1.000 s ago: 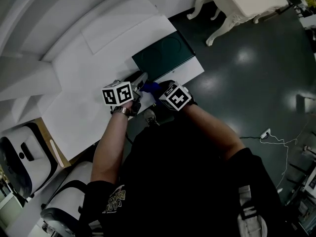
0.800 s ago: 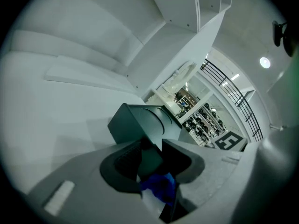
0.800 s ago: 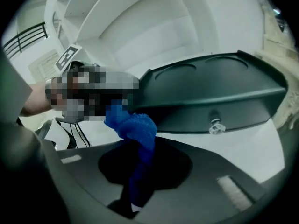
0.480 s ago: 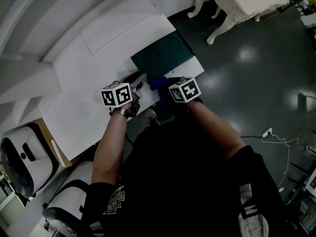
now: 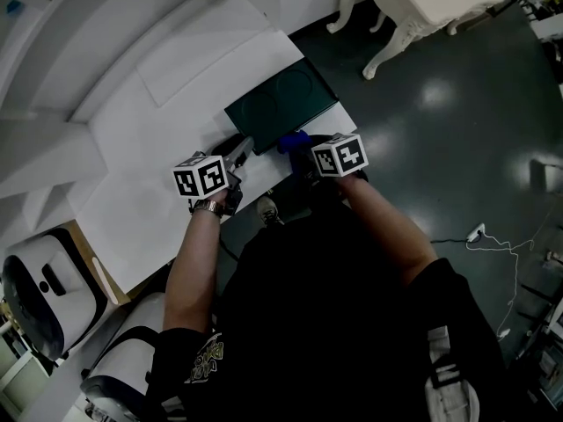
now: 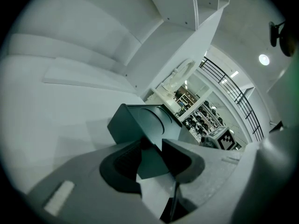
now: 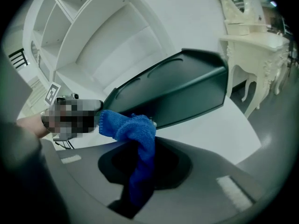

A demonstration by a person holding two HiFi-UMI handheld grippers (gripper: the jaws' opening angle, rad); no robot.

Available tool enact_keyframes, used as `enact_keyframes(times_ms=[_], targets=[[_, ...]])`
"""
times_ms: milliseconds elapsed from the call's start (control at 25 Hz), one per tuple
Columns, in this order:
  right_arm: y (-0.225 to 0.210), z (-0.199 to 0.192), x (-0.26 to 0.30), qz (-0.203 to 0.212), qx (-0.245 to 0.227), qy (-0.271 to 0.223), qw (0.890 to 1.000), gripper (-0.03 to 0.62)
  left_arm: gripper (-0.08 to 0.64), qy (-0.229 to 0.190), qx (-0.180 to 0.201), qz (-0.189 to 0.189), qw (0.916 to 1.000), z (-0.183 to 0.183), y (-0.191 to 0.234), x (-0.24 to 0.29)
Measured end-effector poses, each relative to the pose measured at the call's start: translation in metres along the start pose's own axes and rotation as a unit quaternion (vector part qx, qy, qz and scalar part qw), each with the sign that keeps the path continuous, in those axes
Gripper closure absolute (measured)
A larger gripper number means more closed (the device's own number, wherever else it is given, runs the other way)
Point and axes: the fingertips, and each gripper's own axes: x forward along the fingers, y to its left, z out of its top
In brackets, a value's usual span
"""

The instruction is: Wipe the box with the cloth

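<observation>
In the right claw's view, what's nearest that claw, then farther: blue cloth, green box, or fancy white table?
1. Blue cloth: pinched in the right claw.
2. Green box: just behind the cloth.
3. Fancy white table: far off, upper right.

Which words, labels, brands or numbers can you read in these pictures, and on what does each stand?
No text can be read.
The shirt print: too blurred to read.
The marker cubes: black-and-white square patterns only, no letters.
The box: no label shows.
</observation>
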Motion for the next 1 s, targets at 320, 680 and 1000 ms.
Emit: enact_keyframes(times_ms=[320,680,1000], targets=[[-0.024,0.003,-0.017,0.005,-0.05,0.039,0.998,0.5,0.413,0.0,0.002,0.001,1.0,0.0,-0.001,0.001],[-0.078,0.03,-0.04,-0.019,-0.034,0.034,0.999,0.502,0.413,0.004,0.006,0.006,1.0,0.001,-0.003,0.002],[-0.114,0.042,-0.059,-0.038,-0.005,0.011,0.999,0.502,0.413,0.007,0.006,0.006,0.9999,0.002,-0.003,0.002]])
